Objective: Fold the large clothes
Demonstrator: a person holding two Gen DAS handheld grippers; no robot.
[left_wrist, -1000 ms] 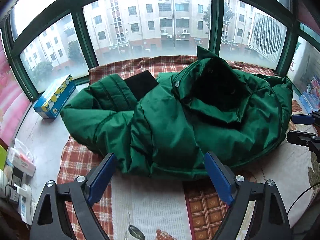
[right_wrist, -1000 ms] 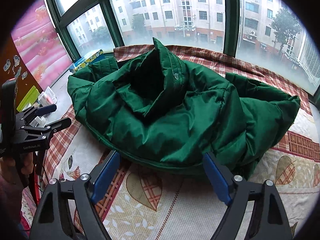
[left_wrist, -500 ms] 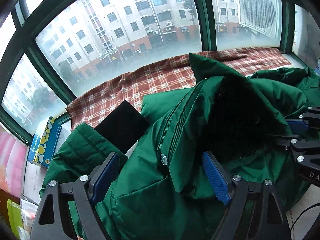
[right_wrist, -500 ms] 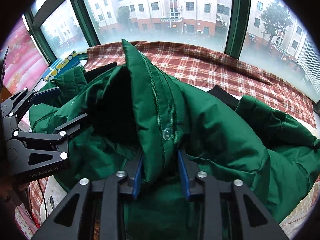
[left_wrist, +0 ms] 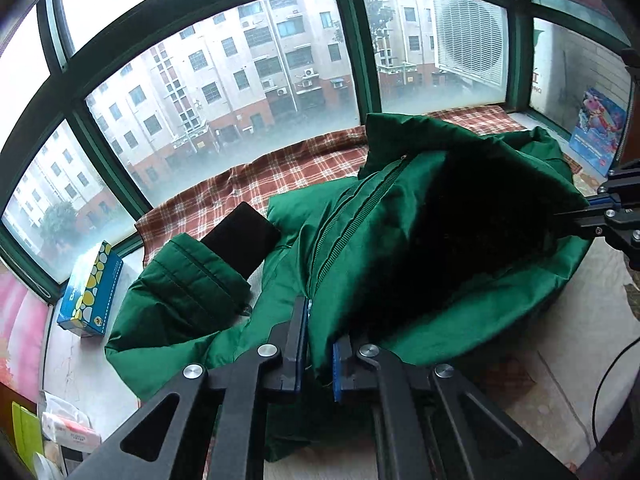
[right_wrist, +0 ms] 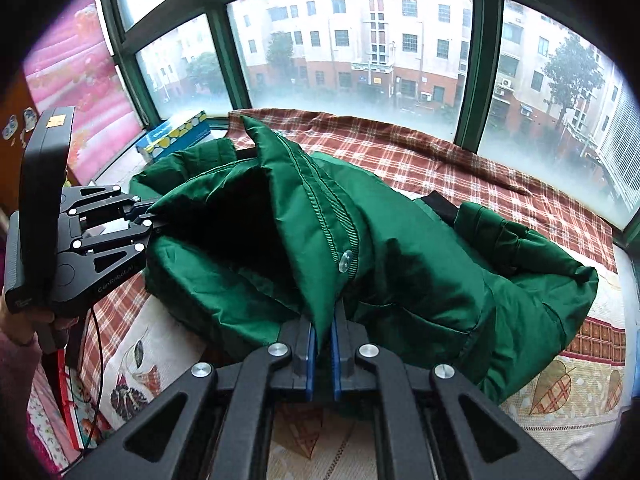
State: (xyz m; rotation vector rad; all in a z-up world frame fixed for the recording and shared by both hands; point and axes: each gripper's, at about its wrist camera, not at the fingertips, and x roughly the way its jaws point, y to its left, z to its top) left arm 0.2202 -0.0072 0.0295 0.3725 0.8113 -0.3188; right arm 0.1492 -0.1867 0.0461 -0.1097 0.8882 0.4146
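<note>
Green puffer jacket (right_wrist: 400, 264) heaped on plaid blanket (right_wrist: 460, 152) by bay window (right_wrist: 352, 52), front opened to dark lining. Left gripper (left_wrist: 320, 344) just clamped onto zipper-side front edge; right gripper (right_wrist: 323, 336) likewise just pinched onto snap-button edge, both edges lifted. Tissue box (left_wrist: 90, 290) on sill at left

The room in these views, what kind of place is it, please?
Probably a home, at a bay window some floors up: apartment blocks show outside, a plaid blanket covers the wide sill, and a green padded jacket lies on it beside a tissue box.
</note>
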